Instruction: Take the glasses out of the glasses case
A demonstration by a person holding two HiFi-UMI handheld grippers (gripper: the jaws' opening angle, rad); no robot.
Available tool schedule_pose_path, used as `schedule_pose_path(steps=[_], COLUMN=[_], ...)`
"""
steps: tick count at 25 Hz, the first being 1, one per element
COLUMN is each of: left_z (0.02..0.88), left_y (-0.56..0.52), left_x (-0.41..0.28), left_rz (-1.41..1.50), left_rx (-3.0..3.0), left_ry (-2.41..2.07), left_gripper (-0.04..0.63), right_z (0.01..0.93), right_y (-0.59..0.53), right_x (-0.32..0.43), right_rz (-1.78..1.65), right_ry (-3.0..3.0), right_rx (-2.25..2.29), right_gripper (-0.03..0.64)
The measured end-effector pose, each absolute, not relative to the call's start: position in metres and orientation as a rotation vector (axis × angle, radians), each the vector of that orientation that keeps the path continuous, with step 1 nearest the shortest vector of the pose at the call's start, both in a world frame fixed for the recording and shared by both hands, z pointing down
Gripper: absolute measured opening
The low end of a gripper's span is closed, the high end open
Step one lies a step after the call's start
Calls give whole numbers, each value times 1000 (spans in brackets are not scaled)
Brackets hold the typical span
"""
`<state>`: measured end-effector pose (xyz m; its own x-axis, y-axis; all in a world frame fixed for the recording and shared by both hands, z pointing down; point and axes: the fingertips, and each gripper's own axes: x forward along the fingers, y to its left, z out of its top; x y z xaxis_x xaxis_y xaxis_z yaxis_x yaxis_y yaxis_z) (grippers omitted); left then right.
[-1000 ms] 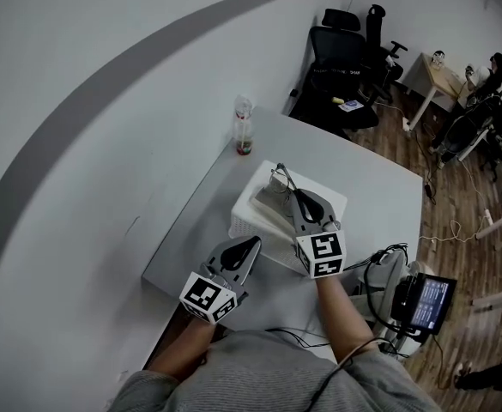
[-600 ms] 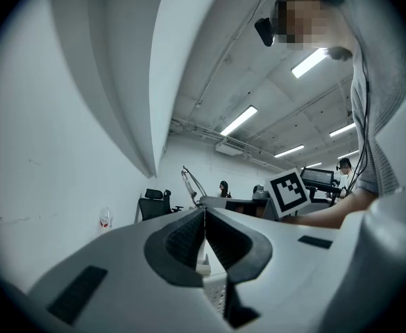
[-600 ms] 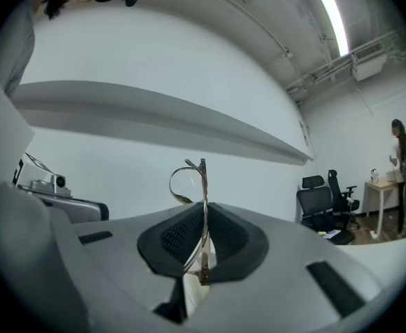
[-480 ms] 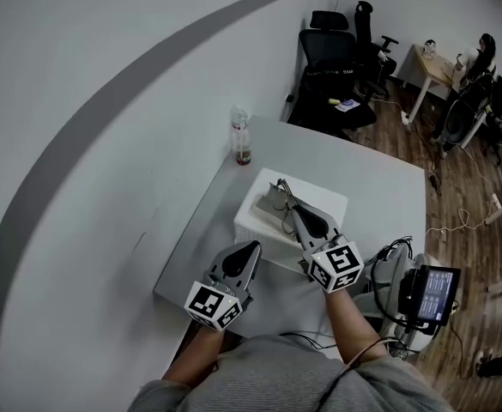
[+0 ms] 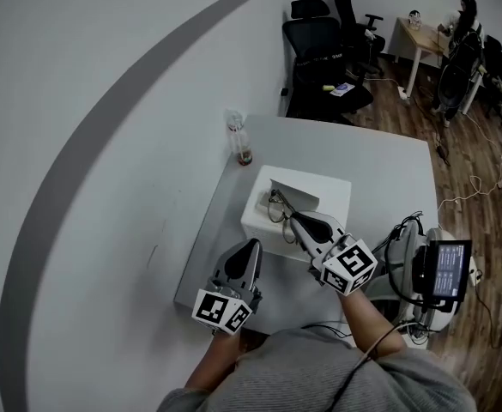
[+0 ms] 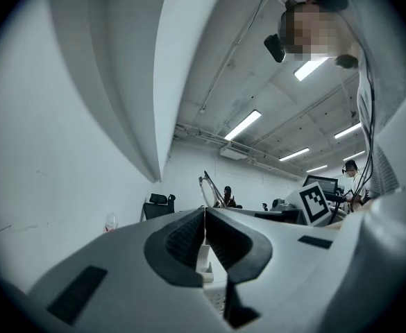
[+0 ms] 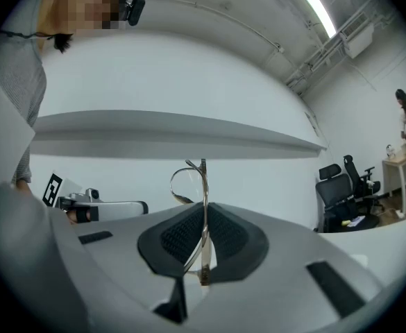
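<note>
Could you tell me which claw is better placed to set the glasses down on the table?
The right, I'd say. The right claw is shut on the glasses, held over the white box. The left claw is shut on nothing, near the table's front edge.

your head view is dim and grey, with flat, even light and hardly any shadow on the bench [image 5: 362,157]. both gripper views are brighter, lit by ceiling strip lights [image 6: 244,125] that glare slightly; their edges bend hard into black corners. the glasses [image 7: 203,186] look sharp, the near jaws softer.
</note>
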<state>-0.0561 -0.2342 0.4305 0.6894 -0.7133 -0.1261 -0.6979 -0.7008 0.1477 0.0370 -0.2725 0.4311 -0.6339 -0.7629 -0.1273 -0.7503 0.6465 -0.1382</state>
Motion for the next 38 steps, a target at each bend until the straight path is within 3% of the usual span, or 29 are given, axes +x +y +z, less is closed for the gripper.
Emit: schedule_pose_path(steps=[38], left_z=[433], left_y=[-232], left_x=[-46], left_rz=[-221], left_rx=[2827], left_ry=[-1153], left_gripper=[12], right_z=[431], right_y=[-253], right_x=[42], right_rz=[-96], right_ry=[2666], right_rx=[-1315], right_gripper=[26])
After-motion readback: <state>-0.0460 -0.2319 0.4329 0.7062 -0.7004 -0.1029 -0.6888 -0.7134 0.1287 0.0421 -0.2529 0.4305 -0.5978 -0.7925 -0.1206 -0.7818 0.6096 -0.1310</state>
